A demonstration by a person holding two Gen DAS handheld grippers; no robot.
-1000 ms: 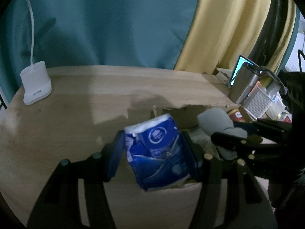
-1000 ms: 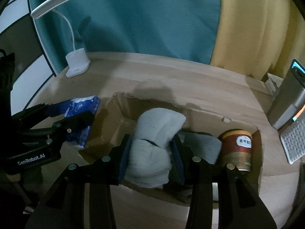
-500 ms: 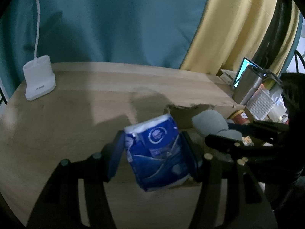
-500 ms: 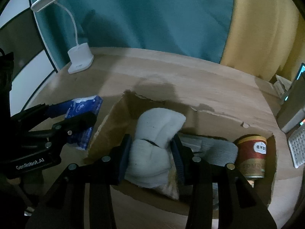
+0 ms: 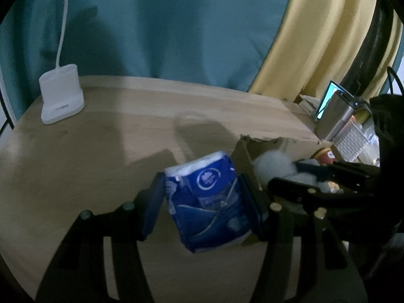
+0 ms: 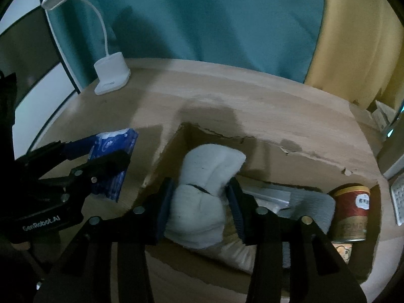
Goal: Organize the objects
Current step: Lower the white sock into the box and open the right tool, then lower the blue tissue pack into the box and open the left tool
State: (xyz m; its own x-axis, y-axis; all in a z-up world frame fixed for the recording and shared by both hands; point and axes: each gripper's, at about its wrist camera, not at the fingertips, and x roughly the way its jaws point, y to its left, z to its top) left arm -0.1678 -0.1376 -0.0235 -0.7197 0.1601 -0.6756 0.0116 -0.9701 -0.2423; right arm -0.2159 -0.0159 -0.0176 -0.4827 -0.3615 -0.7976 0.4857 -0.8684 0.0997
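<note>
My left gripper (image 5: 202, 179) is shut on a blue tissue pack (image 5: 207, 202) and holds it tilted above the wooden table, just left of the cardboard box (image 6: 265, 151). The right wrist view shows that pack (image 6: 111, 151) beside the box's left wall. My right gripper (image 6: 200, 184) holds a white rolled cloth bundle (image 6: 209, 166) low inside the box. Its jaws are opening, and the pads still touch the bundle's sides. In the left wrist view the right gripper (image 5: 287, 174) and the bundle (image 5: 272, 164) sit at the right.
Inside the box lie a red can (image 6: 351, 212), a grey cloth (image 6: 313, 207) and a clear bag. A white desk lamp (image 6: 111, 75) stands at the table's back left. A metal tumbler (image 5: 333, 118) and a white basket (image 5: 351, 141) crowd the right edge. Teal and yellow curtains hang behind.
Both grippers have drifted a little and sunk slightly. The white bundle sits lower in the box, and the right pads stand slightly wider. The blue pack stays gripped.
</note>
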